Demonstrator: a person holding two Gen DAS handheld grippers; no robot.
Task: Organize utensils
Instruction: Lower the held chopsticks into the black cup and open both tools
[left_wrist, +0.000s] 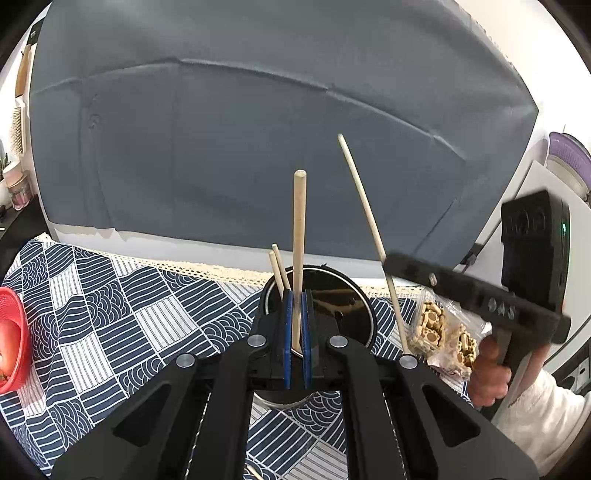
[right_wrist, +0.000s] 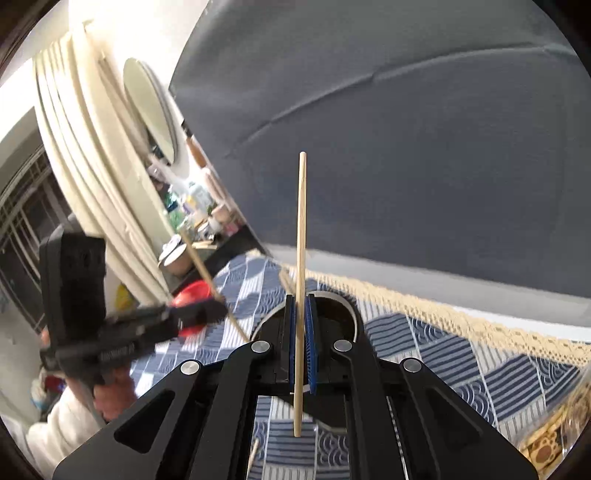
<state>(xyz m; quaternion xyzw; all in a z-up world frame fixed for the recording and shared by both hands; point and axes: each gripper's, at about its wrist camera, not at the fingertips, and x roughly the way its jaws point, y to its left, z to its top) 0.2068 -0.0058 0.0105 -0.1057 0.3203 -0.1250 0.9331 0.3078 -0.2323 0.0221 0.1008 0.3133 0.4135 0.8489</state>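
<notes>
My left gripper (left_wrist: 296, 299) is shut on a thick wooden chopstick (left_wrist: 299, 221) that stands almost upright between the blue pads. Just behind it is a dark round holder (left_wrist: 356, 284) with two chopsticks (left_wrist: 277, 266) leaning inside. The right gripper (left_wrist: 388, 263), held by a hand (left_wrist: 491, 369), is shut on a thin chopstick (left_wrist: 365, 218) tilted beside the holder. In the right wrist view, my right gripper (right_wrist: 302, 302) pinches that thin chopstick (right_wrist: 302, 240) upright before the holder (right_wrist: 349, 304). The left gripper (right_wrist: 219, 309) shows at left, gripping its chopstick (right_wrist: 205, 271).
A blue-and-white patterned tablecloth (left_wrist: 122, 317) with a lace edge covers the table. A red bowl (left_wrist: 14, 332) sits at the left, a clear bag of snacks (left_wrist: 443, 332) at the right. A grey upholstered back (left_wrist: 258, 147) rises behind. One loose chopstick (right_wrist: 253, 458) lies near me.
</notes>
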